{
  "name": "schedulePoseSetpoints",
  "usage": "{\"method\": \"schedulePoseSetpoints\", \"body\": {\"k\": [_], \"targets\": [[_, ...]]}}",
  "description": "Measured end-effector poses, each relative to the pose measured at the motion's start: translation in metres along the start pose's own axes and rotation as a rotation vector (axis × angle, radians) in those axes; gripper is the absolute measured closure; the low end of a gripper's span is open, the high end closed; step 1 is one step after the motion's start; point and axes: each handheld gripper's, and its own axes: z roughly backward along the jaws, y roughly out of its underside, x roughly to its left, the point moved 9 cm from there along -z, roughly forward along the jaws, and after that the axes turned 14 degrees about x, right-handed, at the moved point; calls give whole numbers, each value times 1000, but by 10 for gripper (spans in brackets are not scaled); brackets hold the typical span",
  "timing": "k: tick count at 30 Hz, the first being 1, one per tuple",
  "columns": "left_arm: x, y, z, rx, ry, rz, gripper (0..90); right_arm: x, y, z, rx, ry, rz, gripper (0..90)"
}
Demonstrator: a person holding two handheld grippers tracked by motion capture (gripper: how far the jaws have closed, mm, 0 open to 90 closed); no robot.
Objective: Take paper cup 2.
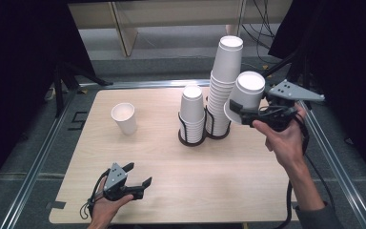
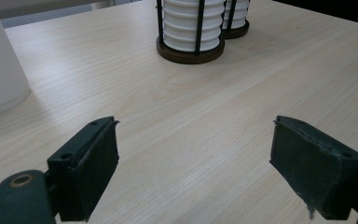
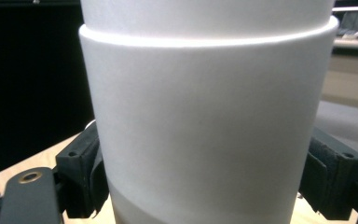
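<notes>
One paper cup point(image 1: 246, 97) clamped in right gripper point(image 1: 238, 113) jaws — inverted, above table point(image 1: 171, 181).

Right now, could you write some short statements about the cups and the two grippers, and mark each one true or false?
1. The right gripper is shut on an upside-down paper cup. True.
2. The left gripper holds a cup. False: its jaws are open and nothing is between them.
3. Two cup stacks stand in black wire holders; the taller stack is on the right in the high view. True.
4. The lone cup on the table lies on its side. False: it stands upright, mouth up.
</notes>
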Motion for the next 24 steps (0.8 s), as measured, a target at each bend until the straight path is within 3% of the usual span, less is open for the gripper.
{"method": "schedulePoseSetpoints", "body": {"k": [7,9,10,12,15,17,19,24], "targets": [[3,-1,0,-7,-5,-2,145,17,31,-23,23,-33,3,171],[3,-1,1,-8,-9,2,144,26,41,-32,32,-64,-14,171],[2,-2,1,-13,-5,-2,144,27,42,-35,19,-61,8,171],[2,-1,1,-10,-4,-7,144,37,51,-44,30,-99,0,171],[3,-1,1,-10,-3,-4,145,45,60,-55,24,-120,22,171],[3,0,1,-2,-11,-4,144,51,70,-61,57,-142,12,171],[1,-1,-1,-21,1,-1,144,54,77,-67,76,-154,4,171],[-3,0,-1,-4,6,-16,145,59,89,-81,82,-183,3,171]]}}
